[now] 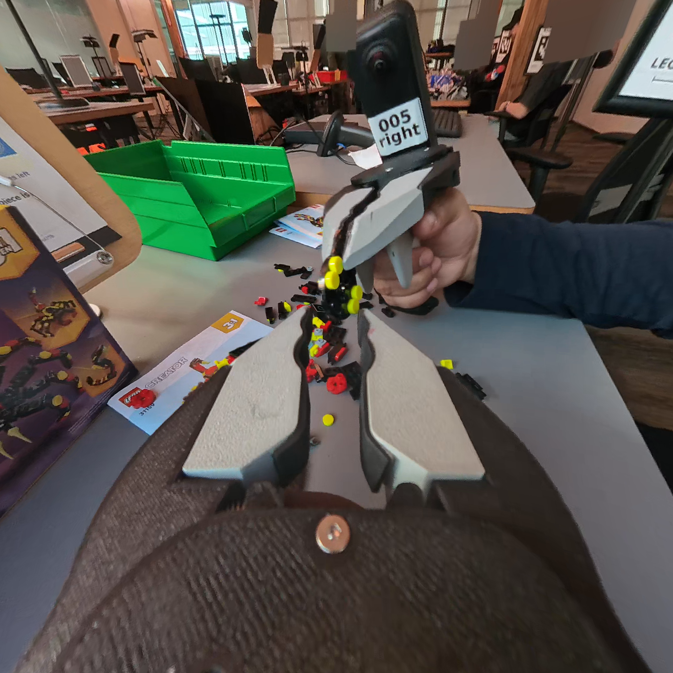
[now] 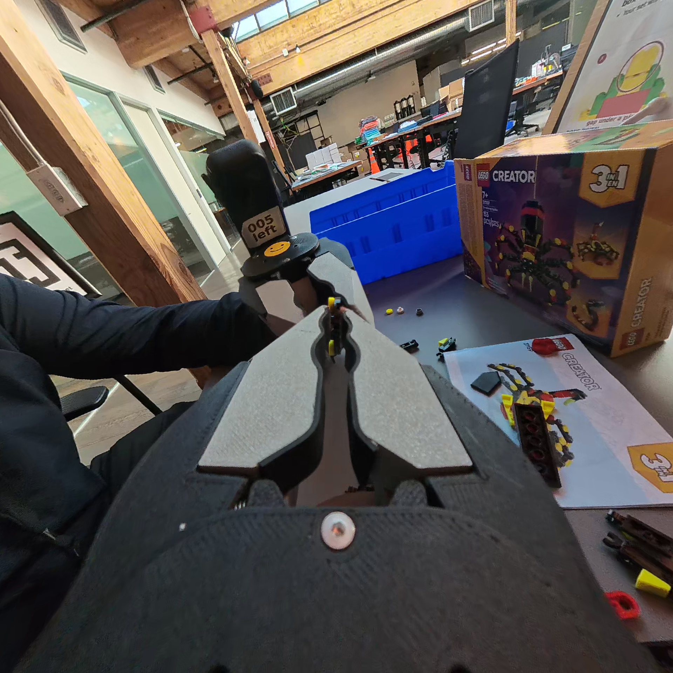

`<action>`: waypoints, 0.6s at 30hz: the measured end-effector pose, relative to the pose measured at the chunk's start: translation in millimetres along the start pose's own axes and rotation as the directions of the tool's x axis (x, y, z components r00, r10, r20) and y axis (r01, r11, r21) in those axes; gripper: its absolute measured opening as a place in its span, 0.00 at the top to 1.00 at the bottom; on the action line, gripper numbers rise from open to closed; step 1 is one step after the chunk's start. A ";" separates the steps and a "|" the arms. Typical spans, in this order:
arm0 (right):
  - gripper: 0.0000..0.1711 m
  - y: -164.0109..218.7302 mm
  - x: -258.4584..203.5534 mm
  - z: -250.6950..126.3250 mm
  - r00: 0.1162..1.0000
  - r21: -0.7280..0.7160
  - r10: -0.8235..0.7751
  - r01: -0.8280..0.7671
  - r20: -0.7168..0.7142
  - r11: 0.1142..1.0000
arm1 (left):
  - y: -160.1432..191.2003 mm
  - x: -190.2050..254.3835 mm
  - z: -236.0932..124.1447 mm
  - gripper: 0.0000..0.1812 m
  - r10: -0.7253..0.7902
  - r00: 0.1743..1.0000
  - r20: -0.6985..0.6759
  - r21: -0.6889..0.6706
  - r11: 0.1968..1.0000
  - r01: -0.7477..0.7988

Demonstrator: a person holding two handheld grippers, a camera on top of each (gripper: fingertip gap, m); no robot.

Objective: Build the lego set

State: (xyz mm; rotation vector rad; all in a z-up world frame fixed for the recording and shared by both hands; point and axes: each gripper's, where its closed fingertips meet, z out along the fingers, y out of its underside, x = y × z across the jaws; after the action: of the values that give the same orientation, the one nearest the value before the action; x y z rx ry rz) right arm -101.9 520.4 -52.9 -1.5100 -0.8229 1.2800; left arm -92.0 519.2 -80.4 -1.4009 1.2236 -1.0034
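Two grippers: we hold them tip to tip above the table [image 1: 510, 364].
Right gripper [image 1: 337, 262]: we have its fingers closed on the model [image 1: 340, 291], a black build with yellow round studs, lifted off the table.
Left gripper [image 1: 335, 320]: its fingers stand parted, tips just beside the model's lower end, gripping nothing that we can see.
Loose bricks [image 1: 327, 357]: black, red and yellow, scattered on the table beneath both tips.
Booklet [image 1: 189, 368]: flat, left of the bricks.
Box [image 2: 568, 247]: upright, beside the blue bin [image 2: 386, 233].
Green bin [image 1: 204, 196]: behind the bricks.
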 end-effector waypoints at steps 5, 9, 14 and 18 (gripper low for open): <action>0.99 -4.3 0.1 -2.1 1.000 0.027 0.002 -0.002 0.002 1.000 | -7.9 3.5 -3.4 0.93 -0.034 0.999 -0.038 0.045 0.998 0.035; 0.99 -0.1 0.7 0.9 1.000 0.009 -0.023 0.023 -0.010 1.000 | -22.1 2.1 -10.4 0.90 -0.130 0.988 -0.089 0.130 0.982 0.140; 0.99 -3.6 -2.7 3.9 1.000 0.056 0.015 -0.016 0.028 0.998 | -25.9 -2.2 -14.9 0.97 -0.141 0.986 -0.091 0.151 0.977 0.154; 1.00 -6.4 -5.2 2.8 0.999 0.075 -0.012 0.009 0.033 0.997 | -24.1 -4.3 -12.9 0.91 -0.144 0.988 -0.062 0.146 0.978 0.152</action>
State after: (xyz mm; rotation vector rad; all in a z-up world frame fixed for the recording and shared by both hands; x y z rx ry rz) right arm -105.3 518.4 -45.1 -1.4271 -0.7947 1.3171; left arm -101.0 521.7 -54.4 -1.3700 1.0681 -1.2158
